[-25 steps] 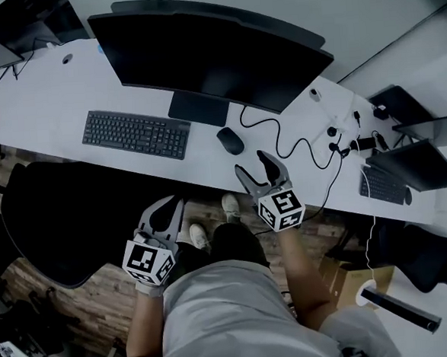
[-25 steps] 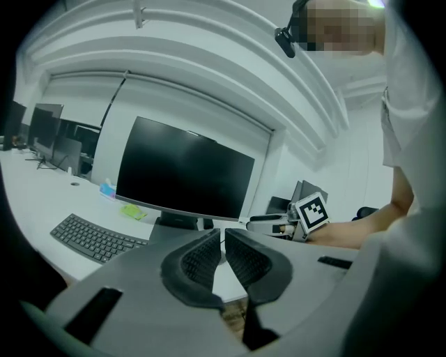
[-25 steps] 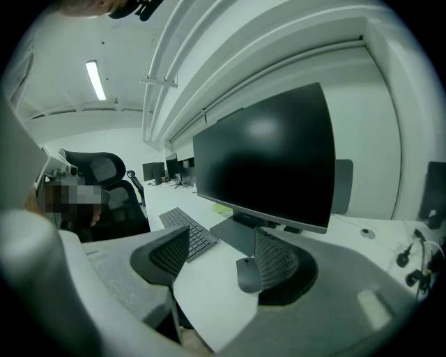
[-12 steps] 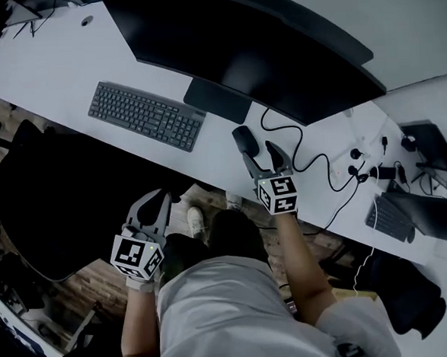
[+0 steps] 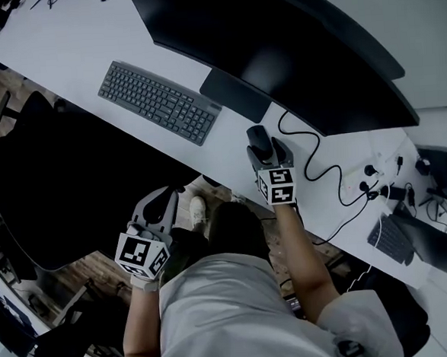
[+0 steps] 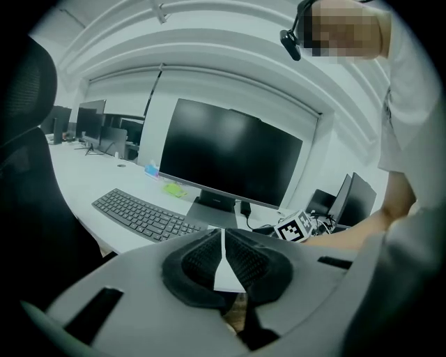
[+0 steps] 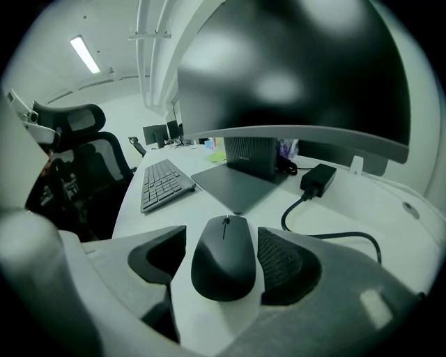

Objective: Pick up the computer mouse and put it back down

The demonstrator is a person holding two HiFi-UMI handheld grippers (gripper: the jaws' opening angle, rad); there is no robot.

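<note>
Computer mouse (image 7: 224, 259), half hidden overhead, lies between right tongs (image 5: 267, 152), just opening wider; left tongs (image 6: 223, 252) pressed together.

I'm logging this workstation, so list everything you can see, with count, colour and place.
desk: one, white, across the view
monitor: one, black, on the desk's rear
keyboard: one, dark grey, left of the monitor stand
computer mouse: one, black, on the desk right of the keyboard
cable: one, black, looping right of the mouse
office chair: one, black, by the desk's near edge
left hand-held gripper: one, grey, shut, empty, off the desk near the chair
right hand-held gripper: one, grey, jaws just opened wider, astride the mouse without gripping
</note>
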